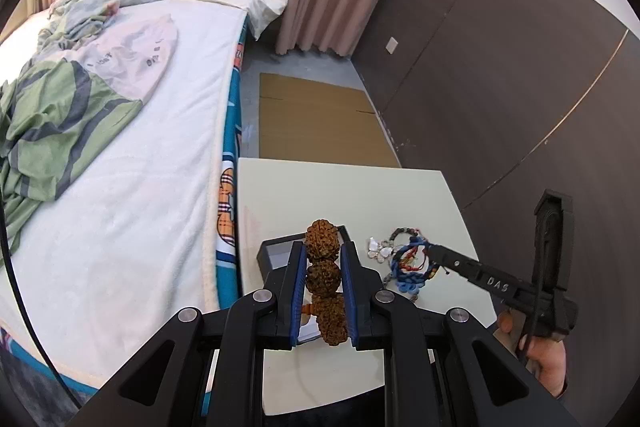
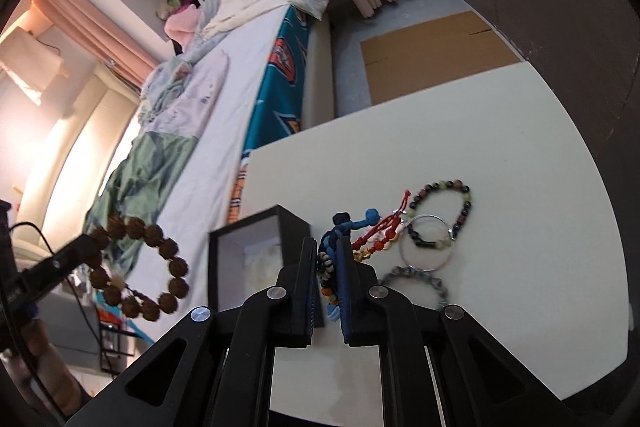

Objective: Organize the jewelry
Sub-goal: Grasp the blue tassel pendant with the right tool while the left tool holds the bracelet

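Left jaws: my left gripper point(image 1: 323, 291) pinches the seed bracelet point(image 1: 322, 269), which hangs clear of the table point(image 1: 340, 187) in the right wrist view.
Right jaws: my right gripper point(image 2: 327, 281) is clamped on the blue cord bracelet point(image 2: 344, 227); red cord and orange beads trail off it at 2 o'clock.
Box: black box point(image 2: 256, 259) stands open at 10 o'clock of my right jaws, just beside them; its white lining shows nothing stored that I can tell.
Done: two pieces gripped, none boxed, by my reading.
Left: bead bracelet point(image 2: 460, 203), ring hoop point(image 2: 426, 242) and grey bracelet point(image 2: 420, 279) lie at 2 o'clock on the table.
Edges: table edge and bed point(image 1: 140, 187) lie near, at 9 o'clock of the box.
Open room: bare tabletop from 12 to 3 o'clock.
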`<state>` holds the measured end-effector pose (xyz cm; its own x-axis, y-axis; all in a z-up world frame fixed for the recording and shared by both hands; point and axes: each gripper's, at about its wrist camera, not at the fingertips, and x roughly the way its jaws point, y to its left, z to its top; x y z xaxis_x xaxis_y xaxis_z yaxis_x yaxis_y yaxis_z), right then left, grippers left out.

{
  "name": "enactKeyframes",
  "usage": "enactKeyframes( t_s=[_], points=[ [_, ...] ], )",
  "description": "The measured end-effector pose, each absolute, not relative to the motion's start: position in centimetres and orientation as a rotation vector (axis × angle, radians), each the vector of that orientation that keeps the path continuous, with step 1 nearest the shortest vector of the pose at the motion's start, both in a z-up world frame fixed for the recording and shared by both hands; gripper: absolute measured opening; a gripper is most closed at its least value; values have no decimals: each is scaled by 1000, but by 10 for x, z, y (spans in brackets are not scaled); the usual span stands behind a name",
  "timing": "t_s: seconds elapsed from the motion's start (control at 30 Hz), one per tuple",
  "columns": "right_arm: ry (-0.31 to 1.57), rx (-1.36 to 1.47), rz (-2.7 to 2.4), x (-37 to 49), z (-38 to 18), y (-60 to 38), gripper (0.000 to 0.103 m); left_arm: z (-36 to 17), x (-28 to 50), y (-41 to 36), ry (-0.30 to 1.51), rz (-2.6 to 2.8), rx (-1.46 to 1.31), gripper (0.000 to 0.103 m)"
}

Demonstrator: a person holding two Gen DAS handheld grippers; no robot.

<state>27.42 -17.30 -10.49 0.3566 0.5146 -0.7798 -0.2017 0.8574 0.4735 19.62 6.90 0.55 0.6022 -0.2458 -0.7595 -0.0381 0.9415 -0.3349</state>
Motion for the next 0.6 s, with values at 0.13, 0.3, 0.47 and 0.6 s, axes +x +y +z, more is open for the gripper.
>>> enactKeyframes(
  t_s=[0.13,0.3,0.47,0.6],
  points=[
    [1176,331,451,284,-122,-168,11,4,195,74,924,-120,-339,18],
    [1320,341,341,295,-165,-175,12,3,195,77,926,-123,-342,18],
    [1334,346,342,295,-170,-177,14,-2,196,80,935,-119,-354,18],
    [1328,294,323,294,-171,-172,28,-4,197,79,942,-123,-355,18]
  ],
)
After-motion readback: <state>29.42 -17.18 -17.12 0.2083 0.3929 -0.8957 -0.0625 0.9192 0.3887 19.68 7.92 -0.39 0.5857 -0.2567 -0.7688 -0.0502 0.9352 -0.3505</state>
